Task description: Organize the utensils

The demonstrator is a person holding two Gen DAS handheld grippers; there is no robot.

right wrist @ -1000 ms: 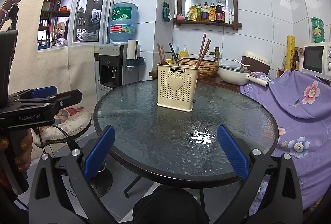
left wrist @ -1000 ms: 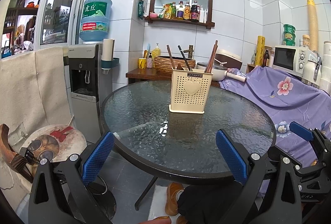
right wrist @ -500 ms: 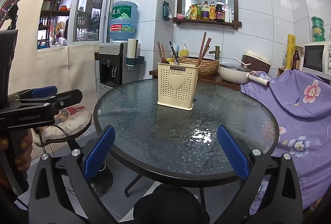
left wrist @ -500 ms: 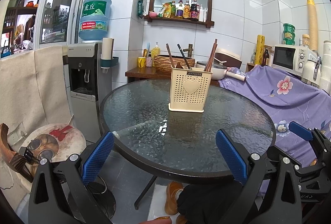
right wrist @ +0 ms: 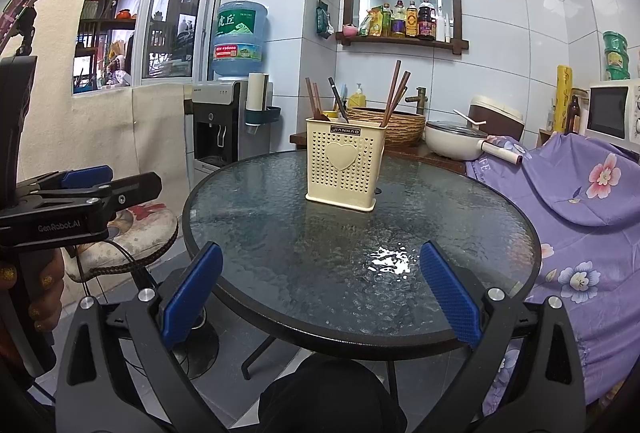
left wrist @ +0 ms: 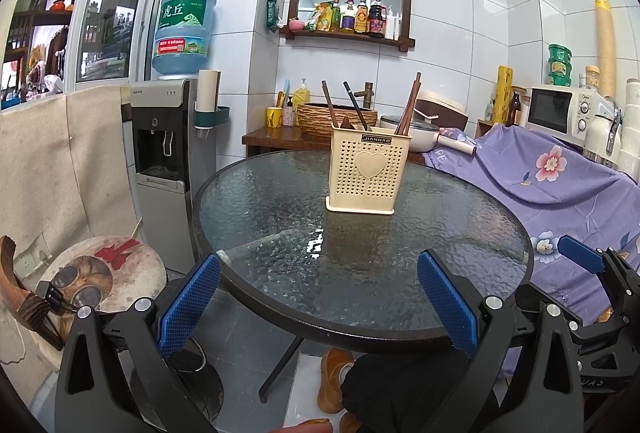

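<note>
A cream perforated utensil holder [left wrist: 368, 173] with a heart on its front stands upright on the round glass table [left wrist: 280, 217]; it also shows in the right wrist view [right wrist: 344, 167]. Brown chopsticks [left wrist: 410, 105] and dark utensil handles [left wrist: 354, 105] stick out of its top. My left gripper [left wrist: 318, 307] is open and empty, held at the table's near edge. My right gripper [right wrist: 320, 303] is open and empty, also at the near edge. Each gripper shows at the side of the other's view.
A cushioned stool [left wrist: 100, 273] stands left of the table, with a water dispenser [left wrist: 164, 153] behind it. A purple floral cloth [left wrist: 560, 185] covers furniture at the right. A counter with a basket [left wrist: 336, 115] and a pot lies behind the table.
Both views have shifted only slightly; the holder sits a touch lower and nearer in frame. Both grippers stay open and empty.
</note>
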